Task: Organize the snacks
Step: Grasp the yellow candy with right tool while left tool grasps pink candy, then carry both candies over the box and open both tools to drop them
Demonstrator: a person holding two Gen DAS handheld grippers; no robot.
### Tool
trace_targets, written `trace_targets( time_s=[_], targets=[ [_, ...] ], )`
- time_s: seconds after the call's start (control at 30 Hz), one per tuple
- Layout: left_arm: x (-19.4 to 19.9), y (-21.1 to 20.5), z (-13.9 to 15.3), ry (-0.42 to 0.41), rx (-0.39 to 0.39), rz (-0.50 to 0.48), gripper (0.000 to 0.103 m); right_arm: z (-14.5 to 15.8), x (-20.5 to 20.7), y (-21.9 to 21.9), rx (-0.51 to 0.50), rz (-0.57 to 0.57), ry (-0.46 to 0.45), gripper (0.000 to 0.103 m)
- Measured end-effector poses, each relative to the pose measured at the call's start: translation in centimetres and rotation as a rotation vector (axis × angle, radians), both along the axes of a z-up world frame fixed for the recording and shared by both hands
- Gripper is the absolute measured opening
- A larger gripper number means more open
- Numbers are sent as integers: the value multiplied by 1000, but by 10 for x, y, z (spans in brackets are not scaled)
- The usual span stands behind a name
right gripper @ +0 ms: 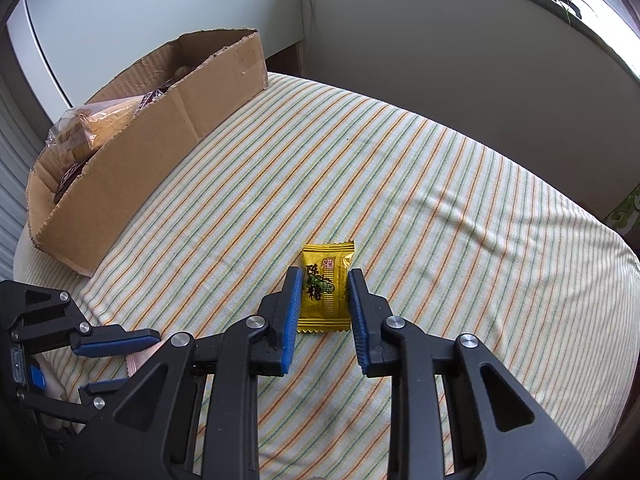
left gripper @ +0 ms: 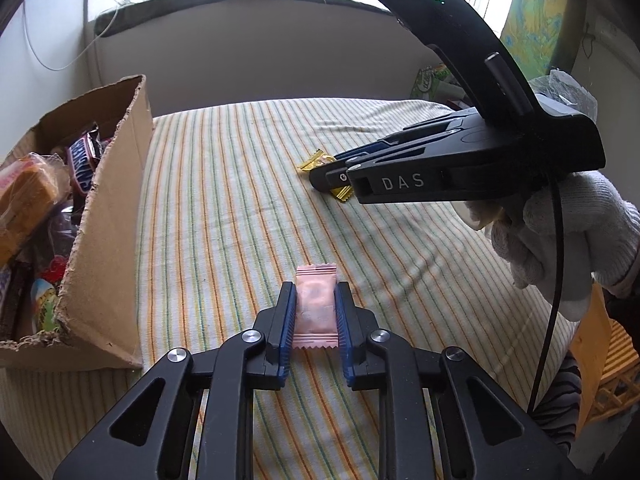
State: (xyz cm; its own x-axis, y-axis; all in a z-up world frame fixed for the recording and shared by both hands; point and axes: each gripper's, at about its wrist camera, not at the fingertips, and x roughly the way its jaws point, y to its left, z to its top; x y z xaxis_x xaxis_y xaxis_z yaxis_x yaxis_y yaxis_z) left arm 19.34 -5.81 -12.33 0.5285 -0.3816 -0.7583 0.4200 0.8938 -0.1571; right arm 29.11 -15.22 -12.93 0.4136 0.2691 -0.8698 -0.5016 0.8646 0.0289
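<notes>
A pink wrapped candy (left gripper: pixel 316 308) lies on the striped cloth, and my left gripper (left gripper: pixel 316 288) is shut on it, a blue pad pressing each long side. A yellow wrapped candy (right gripper: pixel 326 292) with dark printing sits farther along the cloth, and my right gripper (right gripper: pixel 325 274) is shut on it the same way. In the left wrist view the right gripper (left gripper: pixel 326 168) comes in from the right, with the yellow candy (left gripper: pixel 316 160) sticking out at its tips. The right wrist view shows the left gripper (right gripper: pixel 142 358) at the lower left. A torn cardboard box (left gripper: pixel 108 220) stands left of both.
The box (right gripper: pixel 160 152) holds several snacks, among them a Snickers bar (left gripper: pixel 82 160) and a wrapped cake (left gripper: pixel 28 196). A white-gloved hand (left gripper: pixel 560 232) holds the right gripper. A wall runs close behind the striped cloth (right gripper: pixel 440 208). A green packet (left gripper: pixel 434 80) lies at the far right edge.
</notes>
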Motion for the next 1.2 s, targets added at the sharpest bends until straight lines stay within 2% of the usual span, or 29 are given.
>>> trace_targets(
  time_s=[0.13, 0.3, 0.67, 0.9, 1.03, 1.2],
  targets=[
    [-3, 5, 9, -22, -21, 21, 18, 8, -10, -4, 4, 7, -16, 24],
    [-12, 9, 29, -88, -29, 39, 18, 27, -22, -10, 34, 7, -38, 24],
    [-20, 33, 70, -190, -95, 92, 18, 86, -44, -8, 107, 19, -118, 24],
    [-15, 63, 88, -248, -130, 183, 18, 109, -44, 11, 136, 44, -159, 24],
    [-8, 91, 91, -269, -148, 266, 18, 116, -39, 25, 147, 58, -170, 24],
    [-3, 121, 92, -289, -138, 365, 18, 121, -27, 50, 171, 77, -173, 24]
  ],
)
